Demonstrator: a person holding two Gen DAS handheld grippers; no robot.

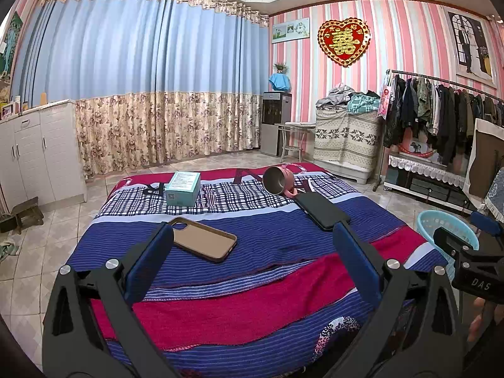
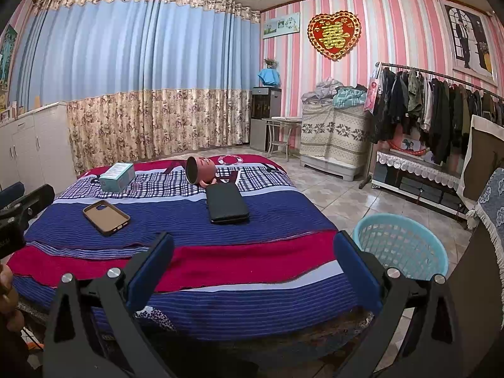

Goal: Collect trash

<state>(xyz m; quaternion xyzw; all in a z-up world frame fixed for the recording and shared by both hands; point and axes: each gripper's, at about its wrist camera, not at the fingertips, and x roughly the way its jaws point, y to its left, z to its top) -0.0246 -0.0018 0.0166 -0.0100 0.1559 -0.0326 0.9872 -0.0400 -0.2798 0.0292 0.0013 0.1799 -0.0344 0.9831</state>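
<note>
Both grippers, left gripper point(image 1: 252, 245) and right gripper point(image 2: 252, 252), spread wide, holding nothing. Teal box point(image 2: 117, 176), tipped pink cup point(image 2: 201, 173), two phone cases point(image 2: 106, 216) mid-frame on bed point(image 2: 252, 302); basket point(image 2: 400, 245) lower right looks empty. Could be pre-pickup or between items, can't tell.

Black frames — blue fingers point(image 1: 148, 261), silver screws

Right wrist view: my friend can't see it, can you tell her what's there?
An open right gripper hovers over a striped blanket holding a tan case, black case, teal box and tipped pink cup. A blue basket stands right.
</note>
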